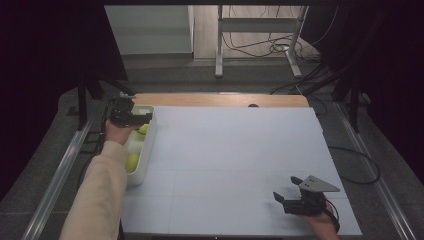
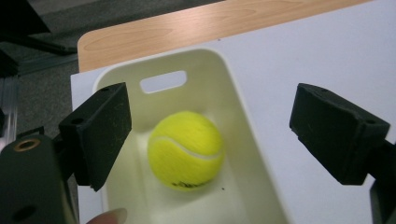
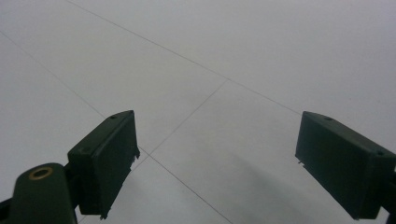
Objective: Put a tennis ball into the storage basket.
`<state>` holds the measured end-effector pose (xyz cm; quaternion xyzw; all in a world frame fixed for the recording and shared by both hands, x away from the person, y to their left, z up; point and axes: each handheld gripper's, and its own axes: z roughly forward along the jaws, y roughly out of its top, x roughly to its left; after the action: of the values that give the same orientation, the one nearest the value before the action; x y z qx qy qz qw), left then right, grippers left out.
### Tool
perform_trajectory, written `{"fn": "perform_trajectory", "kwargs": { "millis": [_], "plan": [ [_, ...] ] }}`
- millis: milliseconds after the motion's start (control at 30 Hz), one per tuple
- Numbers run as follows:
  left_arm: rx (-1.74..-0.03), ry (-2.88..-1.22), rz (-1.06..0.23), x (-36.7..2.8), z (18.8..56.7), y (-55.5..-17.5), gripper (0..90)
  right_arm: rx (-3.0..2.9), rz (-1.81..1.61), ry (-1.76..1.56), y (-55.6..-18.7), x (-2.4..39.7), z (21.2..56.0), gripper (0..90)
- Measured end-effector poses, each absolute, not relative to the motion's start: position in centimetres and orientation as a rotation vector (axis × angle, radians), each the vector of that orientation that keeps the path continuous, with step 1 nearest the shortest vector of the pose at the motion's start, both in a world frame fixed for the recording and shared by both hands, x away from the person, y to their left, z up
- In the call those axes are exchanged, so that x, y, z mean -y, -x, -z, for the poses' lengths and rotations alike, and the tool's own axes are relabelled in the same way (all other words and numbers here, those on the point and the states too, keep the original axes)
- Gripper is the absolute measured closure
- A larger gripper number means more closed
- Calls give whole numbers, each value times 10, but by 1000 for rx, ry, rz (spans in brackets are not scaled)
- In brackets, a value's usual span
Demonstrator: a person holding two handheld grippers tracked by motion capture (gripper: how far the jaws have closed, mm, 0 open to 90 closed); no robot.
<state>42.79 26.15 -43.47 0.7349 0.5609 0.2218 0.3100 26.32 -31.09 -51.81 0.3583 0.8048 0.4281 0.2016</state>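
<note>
At table's far-left corner: L tool [image 1: 131, 116] hangs over the white bin [image 1: 148, 145], tennis ball [image 2: 185, 150] below it.

Left gripper view: ball lies on bin floor [image 2: 140, 196] near the end wall w/ the handle slot, under the gap between the jaws and closer to the view's left one; jaws stand well apart, nothing gripped, pads clear of ball. A fingertip [image 2: 108, 217] shows at bottom edge. High view: more yellow-green balls [image 1: 133, 161] sit in the same bin nearer the person, partly hidden by the cream sleeve [image 1: 97, 195]. R tool [image 1: 292, 192] sits well apart at the near-right of the white table [image 1: 235, 160]; right gripper view: jaws wide apart, holding nothing, bare sheet w/ thin seam lines below. Wood strip [image 1: 220, 100] runs along table's far edge.
</note>
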Motion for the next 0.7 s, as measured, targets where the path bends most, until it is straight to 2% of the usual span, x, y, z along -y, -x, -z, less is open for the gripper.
{"fn": "perform_trajectory", "kwargs": {
  "millis": [700],
  "plan": [
    [-1195, -1908, -557, -232, 417, -368, 156, -2242, -1193, -1000, -262, 310, 518, 134]
  ]
}}
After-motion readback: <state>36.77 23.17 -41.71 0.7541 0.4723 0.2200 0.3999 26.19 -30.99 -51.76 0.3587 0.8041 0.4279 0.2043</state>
